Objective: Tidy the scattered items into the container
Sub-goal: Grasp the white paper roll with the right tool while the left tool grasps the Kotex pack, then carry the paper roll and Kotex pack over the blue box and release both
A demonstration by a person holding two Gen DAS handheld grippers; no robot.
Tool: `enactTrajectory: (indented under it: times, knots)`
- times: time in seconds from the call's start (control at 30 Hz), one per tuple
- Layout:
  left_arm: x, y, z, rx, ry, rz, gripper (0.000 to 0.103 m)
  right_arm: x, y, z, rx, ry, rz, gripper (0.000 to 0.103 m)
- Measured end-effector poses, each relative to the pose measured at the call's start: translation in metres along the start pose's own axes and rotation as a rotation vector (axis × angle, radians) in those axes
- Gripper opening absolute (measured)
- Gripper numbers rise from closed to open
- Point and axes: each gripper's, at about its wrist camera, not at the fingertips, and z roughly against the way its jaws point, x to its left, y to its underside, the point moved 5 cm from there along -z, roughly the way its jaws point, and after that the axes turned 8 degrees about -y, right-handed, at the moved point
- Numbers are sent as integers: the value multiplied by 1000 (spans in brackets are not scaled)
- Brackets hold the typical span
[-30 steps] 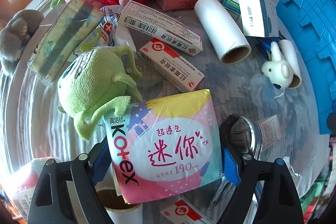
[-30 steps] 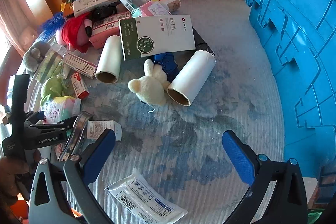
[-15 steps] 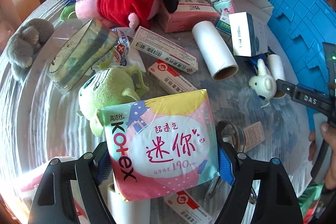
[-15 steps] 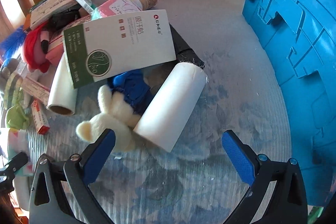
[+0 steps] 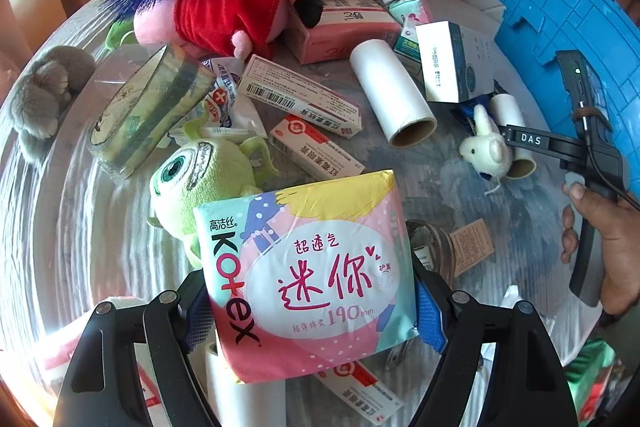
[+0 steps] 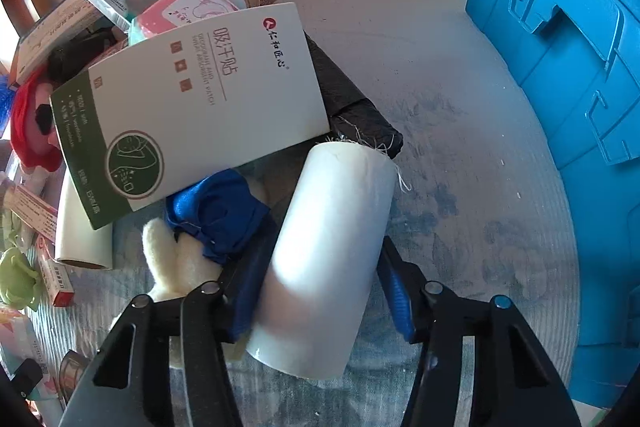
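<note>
In the left wrist view our left claw is clamped on the pink Kotex pack, which fills the lower centre of the frame, lifted above the bench. Just behind it, left of centre, lies the green one-eyed plush, and a white roll lies right of centre.

In the right wrist view our right claw has its jaws set around a second white roll at lower centre. The blue pads sit at its sides, but we cannot tell whether they press it. A small cream plush lies just left of that roll, and a white box lies tilted above it. The blue container stands along the right edge.
</note>
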Motion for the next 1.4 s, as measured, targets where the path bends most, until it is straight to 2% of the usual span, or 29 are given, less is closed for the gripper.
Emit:
enactTrajectory:
  times: [0.23,0.67,0.87,1.4]
  knots:
    - [-2,-7,13,-28,16,0,80,1,6,16,2,-12,7,49]
    - [-10,-14,52,-102,24,-12,80,11,16,69,-48,-24,30,48]
    - [-12,-21,74,-143,29,-11,80,17,22,104,-81,-31,49,47]
    - [-12,-53,149,-281,34,-6,80,51,4,201,-192,-69,156,47]
